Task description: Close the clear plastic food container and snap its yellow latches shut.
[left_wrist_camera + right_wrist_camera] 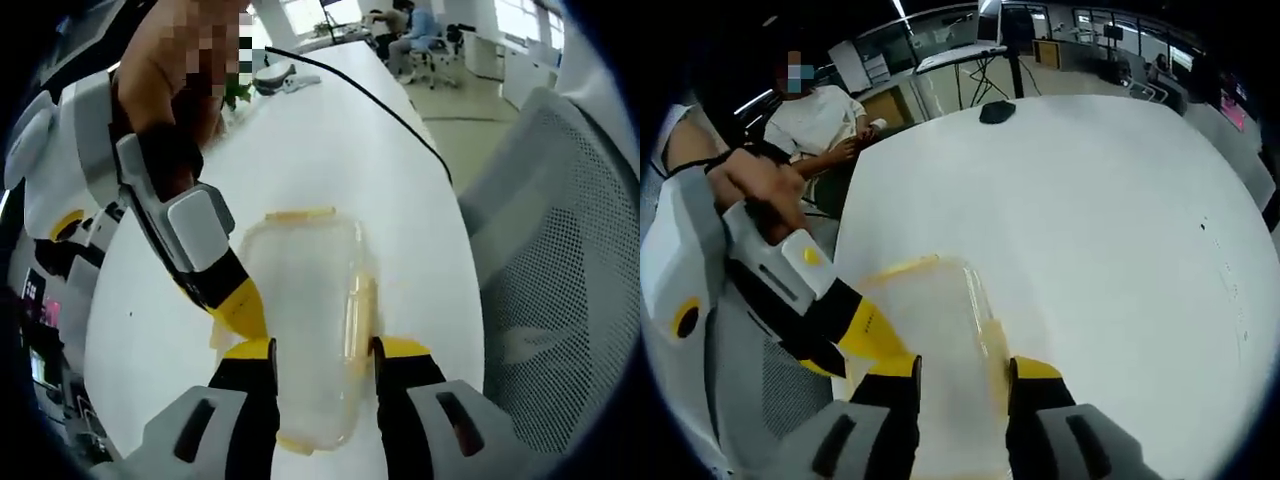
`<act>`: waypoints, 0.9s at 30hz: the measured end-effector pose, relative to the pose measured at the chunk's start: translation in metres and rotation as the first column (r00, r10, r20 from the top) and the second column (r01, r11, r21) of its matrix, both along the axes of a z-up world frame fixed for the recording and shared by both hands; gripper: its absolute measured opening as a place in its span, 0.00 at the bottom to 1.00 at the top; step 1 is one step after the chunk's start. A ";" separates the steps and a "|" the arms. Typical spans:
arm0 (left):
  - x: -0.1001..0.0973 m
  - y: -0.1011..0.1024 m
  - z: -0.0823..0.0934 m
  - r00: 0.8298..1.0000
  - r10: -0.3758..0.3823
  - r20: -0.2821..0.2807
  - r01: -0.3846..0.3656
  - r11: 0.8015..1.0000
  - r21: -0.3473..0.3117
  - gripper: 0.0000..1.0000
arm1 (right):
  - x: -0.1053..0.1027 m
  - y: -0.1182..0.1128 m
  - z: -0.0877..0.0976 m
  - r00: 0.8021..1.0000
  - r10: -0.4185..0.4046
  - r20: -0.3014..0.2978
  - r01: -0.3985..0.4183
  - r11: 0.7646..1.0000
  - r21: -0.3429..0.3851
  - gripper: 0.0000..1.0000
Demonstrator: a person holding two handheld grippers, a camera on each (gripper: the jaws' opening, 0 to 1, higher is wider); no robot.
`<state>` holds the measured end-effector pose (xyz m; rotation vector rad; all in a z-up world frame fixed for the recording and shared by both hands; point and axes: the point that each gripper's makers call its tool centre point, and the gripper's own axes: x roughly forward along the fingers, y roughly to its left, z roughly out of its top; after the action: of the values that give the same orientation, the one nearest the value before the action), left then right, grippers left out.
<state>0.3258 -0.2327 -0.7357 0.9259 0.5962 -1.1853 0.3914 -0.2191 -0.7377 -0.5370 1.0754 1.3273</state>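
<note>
The clear plastic food container (305, 300) lies on the white table (330, 140) with its lid on. Yellow latches show at its far end (300, 214) and along its right side (362, 315). My left gripper (322, 352) is open, its jaws standing either side of the container's near part. My right gripper (238, 308), held by a hand, reaches in from the left and its yellow tip touches the container's left edge. In the right gripper view the container (930, 315) lies under my open right gripper (962, 372), with the left gripper (865, 335) beside it.
A white mesh chair (560, 250) stands close to the table's right edge. A black cable (370, 95) runs along the table, and a small grey object (285, 78) lies at its far end. A dark object (997, 110) sits far off on the table; a seated person (820, 125) is beyond the edge.
</note>
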 end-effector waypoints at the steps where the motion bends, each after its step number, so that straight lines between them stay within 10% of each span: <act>1: 0.000 0.000 0.000 1.000 0.003 0.001 -0.003 1.000 0.000 0.35 | 0.000 0.000 0.000 1.000 0.007 -0.003 -0.007 1.000 -0.002 0.30; 27: 0.004 -0.002 -0.003 0.998 0.038 0.044 -0.038 0.999 -0.007 0.31 | -0.004 0.000 -0.001 0.997 0.047 -0.063 -0.049 0.998 -0.028 0.28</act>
<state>0.3293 -0.2348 -0.7389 0.9290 0.5722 -1.1293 0.3876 -0.2189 -0.7382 -0.5494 1.1409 1.3801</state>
